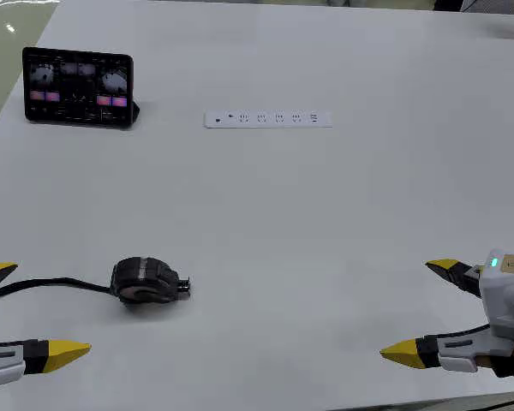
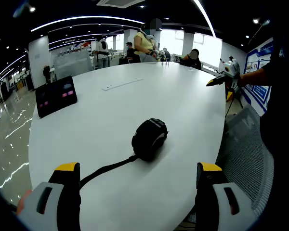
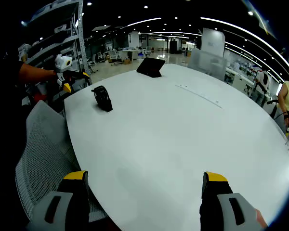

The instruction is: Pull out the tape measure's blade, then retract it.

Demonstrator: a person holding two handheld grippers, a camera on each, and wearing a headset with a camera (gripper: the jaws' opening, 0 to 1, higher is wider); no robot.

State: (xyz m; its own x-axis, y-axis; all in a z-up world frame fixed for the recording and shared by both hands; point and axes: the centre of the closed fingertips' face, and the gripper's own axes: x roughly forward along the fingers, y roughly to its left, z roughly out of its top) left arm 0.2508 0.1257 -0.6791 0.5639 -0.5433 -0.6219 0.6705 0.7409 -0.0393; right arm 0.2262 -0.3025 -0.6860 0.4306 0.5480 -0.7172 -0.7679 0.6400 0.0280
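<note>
Gaping wide, left tool and right tool grip nothing — tape measure lies untouched.

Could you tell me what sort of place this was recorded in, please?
Most likely an open-plan office or lab hall: a big white table with a power strip and a tablet on it, long ceiling light strips overhead, and other people beyond the table.
</note>
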